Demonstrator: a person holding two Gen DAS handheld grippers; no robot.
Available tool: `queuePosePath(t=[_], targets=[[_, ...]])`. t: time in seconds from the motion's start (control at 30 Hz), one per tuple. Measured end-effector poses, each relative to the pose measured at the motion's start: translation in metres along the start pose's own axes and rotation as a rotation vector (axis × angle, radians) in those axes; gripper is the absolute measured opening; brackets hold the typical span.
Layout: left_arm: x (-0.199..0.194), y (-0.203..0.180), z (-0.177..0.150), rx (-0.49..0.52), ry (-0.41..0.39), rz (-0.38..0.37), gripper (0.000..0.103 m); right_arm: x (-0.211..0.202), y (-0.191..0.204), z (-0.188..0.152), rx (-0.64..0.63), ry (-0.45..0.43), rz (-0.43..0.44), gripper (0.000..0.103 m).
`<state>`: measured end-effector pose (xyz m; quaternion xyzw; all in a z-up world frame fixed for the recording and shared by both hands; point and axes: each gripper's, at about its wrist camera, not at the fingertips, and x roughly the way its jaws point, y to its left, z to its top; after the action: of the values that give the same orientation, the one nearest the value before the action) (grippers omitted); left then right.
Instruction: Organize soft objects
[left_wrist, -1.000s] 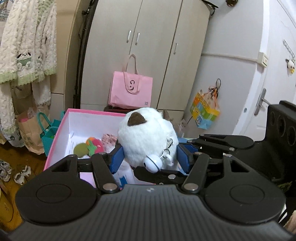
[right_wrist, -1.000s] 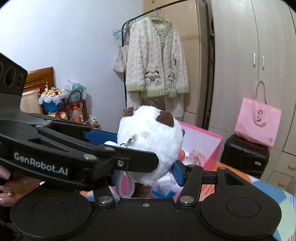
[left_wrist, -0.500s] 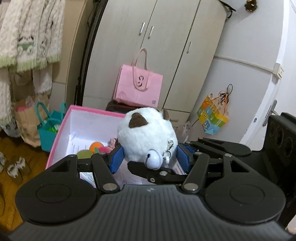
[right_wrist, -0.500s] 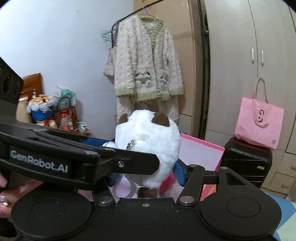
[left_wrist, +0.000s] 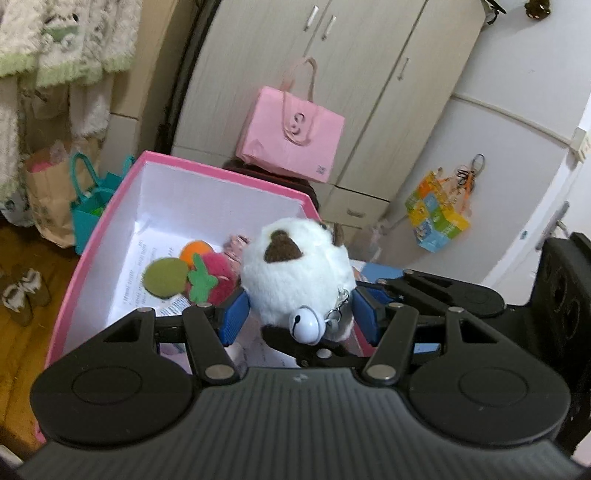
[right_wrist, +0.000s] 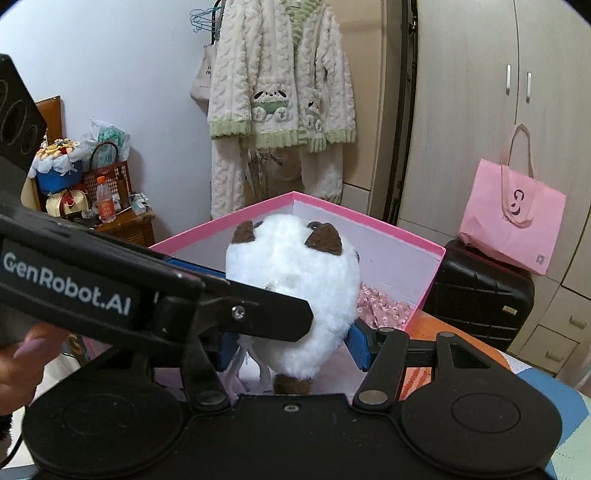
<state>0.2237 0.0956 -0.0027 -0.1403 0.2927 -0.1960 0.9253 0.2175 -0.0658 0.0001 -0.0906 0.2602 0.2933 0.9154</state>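
Note:
A white plush toy (left_wrist: 295, 273) with brown ears and a small bell (left_wrist: 306, 325) hangs between both grippers, over the open pink box (left_wrist: 207, 173). My left gripper (left_wrist: 300, 319) has its blue pads against the toy's sides, and its jaws are opening. In the right wrist view the toy (right_wrist: 295, 266) sits between the pads of my right gripper (right_wrist: 291, 347), which is shut on its lower body. The left gripper's arm (right_wrist: 147, 291) crosses in front and hides the left pad. Inside the box lie a green plush (left_wrist: 166, 277), a red strawberry plush (left_wrist: 218, 277) and an orange ball (left_wrist: 195, 251).
A pink floral cloth (right_wrist: 380, 306) lies in the box's far corner. Behind the box stand a black suitcase (right_wrist: 480, 291) with a pink tote bag (right_wrist: 513, 218), and wardrobe doors. A knitted cardigan (right_wrist: 280, 85) hangs on a rack. A person's hand (right_wrist: 22, 354) shows at lower left.
Both grippers have carried the plush toy downward and toward the pink box. The box now fills more of both views and lies under the toy.

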Motion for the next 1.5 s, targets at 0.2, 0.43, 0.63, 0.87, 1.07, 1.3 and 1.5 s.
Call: queuePosePath(t=[0.2, 0.43, 0.63, 0.87, 1.07, 1.3, 1.5], targets=[[-0.013, -0.012, -0.006, 0.068, -0.067, 0.062, 0.065, -0.006, -0.002, -0.003, -0.002, 0.006, -0.022, 0.072], [-0.042, -0.020, -0.016, 0.024, -0.092, 0.086, 0.068, -0.041, 0.001, -0.011, 0.037, -0.070, -0.048, 0.072], [-0.072, -0.040, -0.030, 0.066, -0.137, 0.149, 0.069, -0.080, 0.003, -0.027, 0.072, -0.124, -0.071, 0.072], [-0.109, -0.075, -0.049, 0.131, -0.188, 0.151, 0.075, -0.126, 0.009, -0.035, 0.071, -0.198, -0.124, 0.073], [-0.119, -0.093, -0.067, 0.159, -0.174, 0.210, 0.079, -0.156, 0.017, -0.053, 0.104, -0.182, -0.178, 0.076], [-0.128, -0.095, -0.083, 0.154, -0.193, 0.244, 0.098, -0.189, 0.019, -0.070, 0.140, -0.184, -0.278, 0.090], [-0.126, -0.106, -0.089, 0.198, -0.181, 0.377, 0.103, -0.200, 0.011, -0.077, 0.264, -0.154, -0.480, 0.103]])
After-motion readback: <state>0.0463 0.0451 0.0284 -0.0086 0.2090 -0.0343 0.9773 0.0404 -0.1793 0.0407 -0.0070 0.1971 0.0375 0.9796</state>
